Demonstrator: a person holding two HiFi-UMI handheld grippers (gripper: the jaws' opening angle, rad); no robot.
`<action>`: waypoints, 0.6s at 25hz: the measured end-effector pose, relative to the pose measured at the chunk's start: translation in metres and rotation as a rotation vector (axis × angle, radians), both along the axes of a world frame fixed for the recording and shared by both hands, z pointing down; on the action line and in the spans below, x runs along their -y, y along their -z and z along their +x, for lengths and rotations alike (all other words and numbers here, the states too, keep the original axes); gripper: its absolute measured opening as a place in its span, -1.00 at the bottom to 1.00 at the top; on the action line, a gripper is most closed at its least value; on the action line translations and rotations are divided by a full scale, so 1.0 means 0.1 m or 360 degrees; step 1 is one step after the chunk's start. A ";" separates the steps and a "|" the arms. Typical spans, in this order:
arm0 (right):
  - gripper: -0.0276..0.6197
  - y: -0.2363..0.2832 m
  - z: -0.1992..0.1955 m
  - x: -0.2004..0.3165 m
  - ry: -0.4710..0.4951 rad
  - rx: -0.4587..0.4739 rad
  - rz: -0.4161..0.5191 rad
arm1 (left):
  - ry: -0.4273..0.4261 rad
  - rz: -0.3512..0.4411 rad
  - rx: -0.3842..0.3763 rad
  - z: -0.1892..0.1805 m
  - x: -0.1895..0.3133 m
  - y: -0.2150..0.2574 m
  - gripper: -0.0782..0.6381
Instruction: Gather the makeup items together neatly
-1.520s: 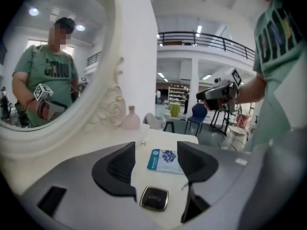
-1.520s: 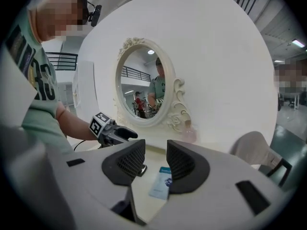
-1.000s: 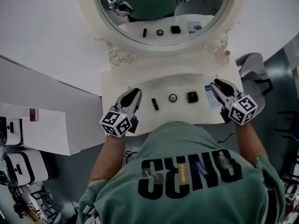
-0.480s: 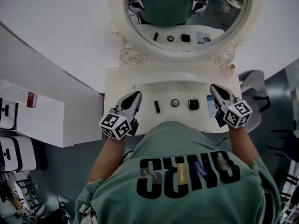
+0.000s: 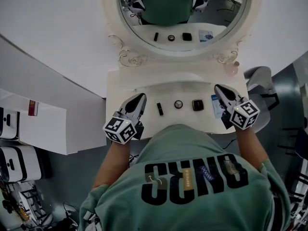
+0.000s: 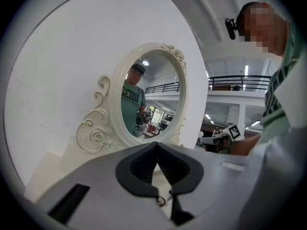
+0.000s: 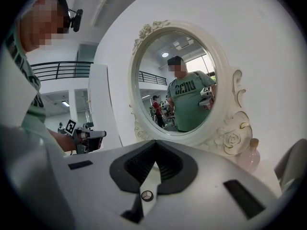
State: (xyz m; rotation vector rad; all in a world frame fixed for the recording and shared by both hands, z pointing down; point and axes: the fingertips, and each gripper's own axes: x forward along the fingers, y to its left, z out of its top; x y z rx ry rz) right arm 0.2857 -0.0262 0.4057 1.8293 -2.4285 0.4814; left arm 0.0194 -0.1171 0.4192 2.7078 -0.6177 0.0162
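Note:
On the white vanity table (image 5: 120, 88) three makeup items lie in a row: a black lipstick tube (image 5: 160, 109), a small round compact (image 5: 178, 104) and a black square compact (image 5: 198, 104). A blue-and-white packet (image 5: 217, 107) lies partly under my right gripper (image 5: 218, 88). That gripper hovers over the table's right end, shut and empty. My left gripper (image 5: 140, 98) is shut and empty at the left, just left of the lipstick. Both gripper views show only closed jaws, the left gripper (image 6: 156, 145) and the right gripper (image 7: 154, 143), pointing at the mirror.
An oval white-framed mirror (image 5: 111, 13) stands at the table's back and reflects the items and the person. A small pink bottle (image 5: 234, 64) sits at the back right corner, also the pink bottle (image 7: 250, 157). A grey chair (image 5: 260, 73) stands right of the table, white cabinets (image 5: 19, 162) at left.
The head view has shifted a little. Both grippers stay at the two ends of the row, and the right gripper's jaws have come together. The items have not moved.

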 end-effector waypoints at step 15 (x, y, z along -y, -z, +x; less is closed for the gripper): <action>-0.93 -0.01 0.01 0.00 0.0028 -0.0039 -0.0011 | -0.0021 0.0005 0.0015 0.08 -0.01 -0.01 -0.76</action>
